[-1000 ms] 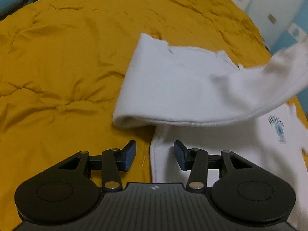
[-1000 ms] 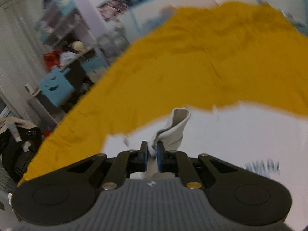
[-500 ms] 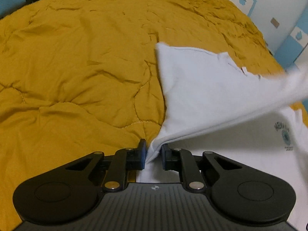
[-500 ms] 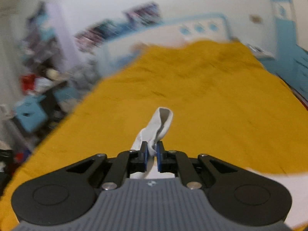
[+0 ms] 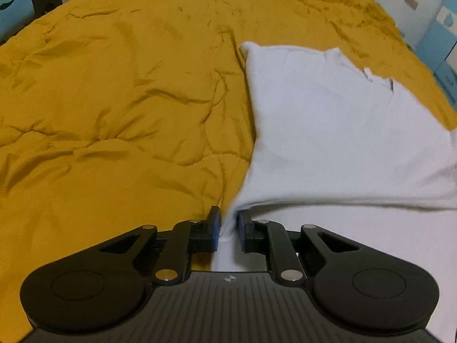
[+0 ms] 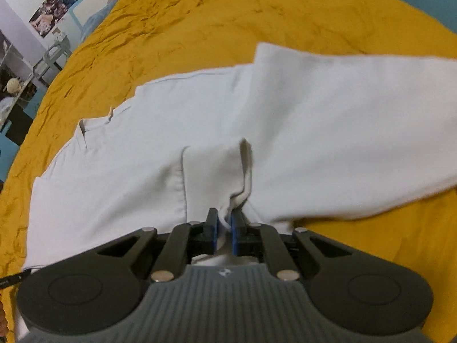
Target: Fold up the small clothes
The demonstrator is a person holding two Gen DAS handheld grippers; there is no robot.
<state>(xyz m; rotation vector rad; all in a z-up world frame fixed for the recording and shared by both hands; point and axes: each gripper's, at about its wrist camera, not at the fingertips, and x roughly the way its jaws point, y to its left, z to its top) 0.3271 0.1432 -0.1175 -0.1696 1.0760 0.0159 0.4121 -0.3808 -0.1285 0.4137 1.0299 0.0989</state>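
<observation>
A small white T-shirt lies on the mustard-yellow bedspread, one part folded over the rest. My left gripper is shut on the shirt's near left edge, with white cloth pinched between the blue pads. In the right wrist view the shirt spreads wide over the bedspread. My right gripper is shut on a bunched fold of the shirt, which rises from the jaws in a ridge.
The quilted bedspread fills the left of the left wrist view. A white and blue wall stands at the far right. Shelves and clutter stand beyond the bed's left side in the right wrist view.
My left gripper has closed on the shirt's edge. My right gripper, still holding its fold, has swung over and down, laying that part flat across the shirt.
</observation>
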